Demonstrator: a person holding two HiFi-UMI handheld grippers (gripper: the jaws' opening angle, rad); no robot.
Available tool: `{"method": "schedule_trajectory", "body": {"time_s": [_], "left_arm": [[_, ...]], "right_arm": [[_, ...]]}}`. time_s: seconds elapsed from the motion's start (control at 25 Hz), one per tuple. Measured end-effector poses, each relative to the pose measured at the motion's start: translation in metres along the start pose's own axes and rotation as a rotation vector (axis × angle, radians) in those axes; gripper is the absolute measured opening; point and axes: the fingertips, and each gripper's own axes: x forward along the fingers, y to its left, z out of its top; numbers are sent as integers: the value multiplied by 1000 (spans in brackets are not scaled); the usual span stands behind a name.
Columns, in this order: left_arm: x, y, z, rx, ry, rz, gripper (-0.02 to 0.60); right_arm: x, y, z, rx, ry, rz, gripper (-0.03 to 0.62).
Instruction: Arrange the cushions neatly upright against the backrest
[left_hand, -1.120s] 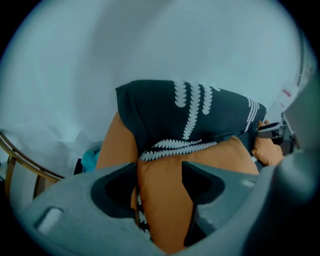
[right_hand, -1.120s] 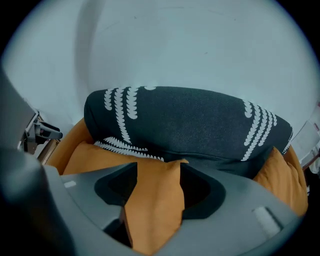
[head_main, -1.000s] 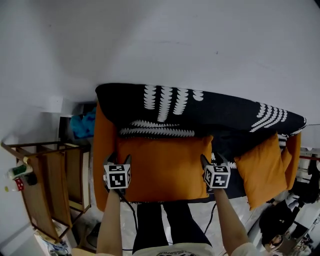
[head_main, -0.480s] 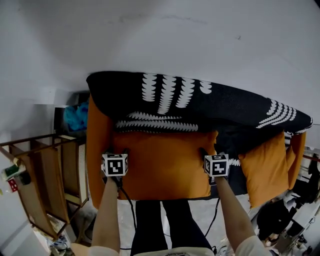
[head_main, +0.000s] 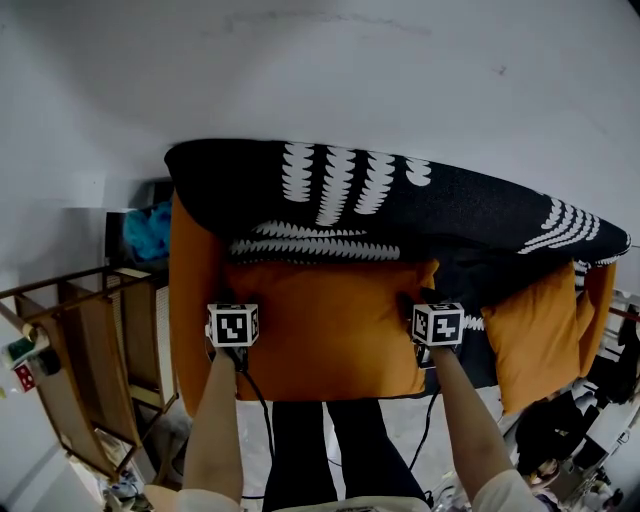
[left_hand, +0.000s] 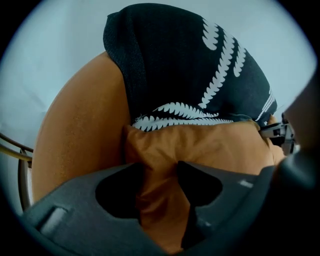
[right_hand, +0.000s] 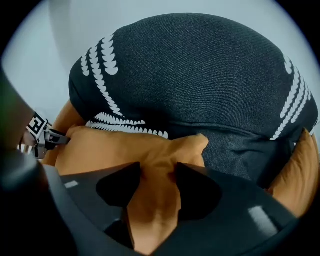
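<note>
A large orange cushion (head_main: 325, 325) stands in front of the sofa's backrest, which is draped in a black throw with white fern print (head_main: 400, 210). My left gripper (head_main: 233, 310) holds the cushion's left edge. In the left gripper view the jaws (left_hand: 159, 175) are closing, with the orange fabric bunched between them. My right gripper (head_main: 428, 305) is at the cushion's right edge. Its jaws (right_hand: 157, 175) are also closing, pinching a fold of the cushion (right_hand: 150, 200). A second orange cushion (head_main: 535, 330) leans at the sofa's right end.
The sofa's orange arm (head_main: 195, 290) rises just left of the held cushion. A wooden rack (head_main: 100, 340) stands to the left of the sofa, with something blue (head_main: 150, 232) behind it. Dark clutter (head_main: 575, 430) lies on the floor at the lower right. A person's legs (head_main: 330, 450) stand before the sofa.
Both grippers have slid forward onto the cushion's side edges and their jaws have narrowed onto the fabric. The cushion sits slightly closer to the backrest.
</note>
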Motion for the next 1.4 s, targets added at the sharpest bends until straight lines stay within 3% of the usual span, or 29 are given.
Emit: {"method": "schedule_trajectory", "body": {"time_s": [0.2,0.48,0.64,0.92,1.16,1.4], "left_arm": [[2,-3,-1,-15,17,-26,225],[-10,-12,-5,-21,12,-48,136],[-24,-10,-14,6,-8,-50,92],[-55,-14,-31,-17,-52,-46,55],[-95,-26,-48,-30,-149,-58,37],[-131,-32,-65,1,-185,-50,21]], "right_arm": [[4,3,-2,48,43,41,204],[-12,5,-7,24,66,-42,81],[-24,13,-12,40,41,-32,32],[-54,25,-24,90,-22,-9,20],[-99,34,-39,73,-69,4,18],[-135,45,-59,89,-126,17,18]]}}
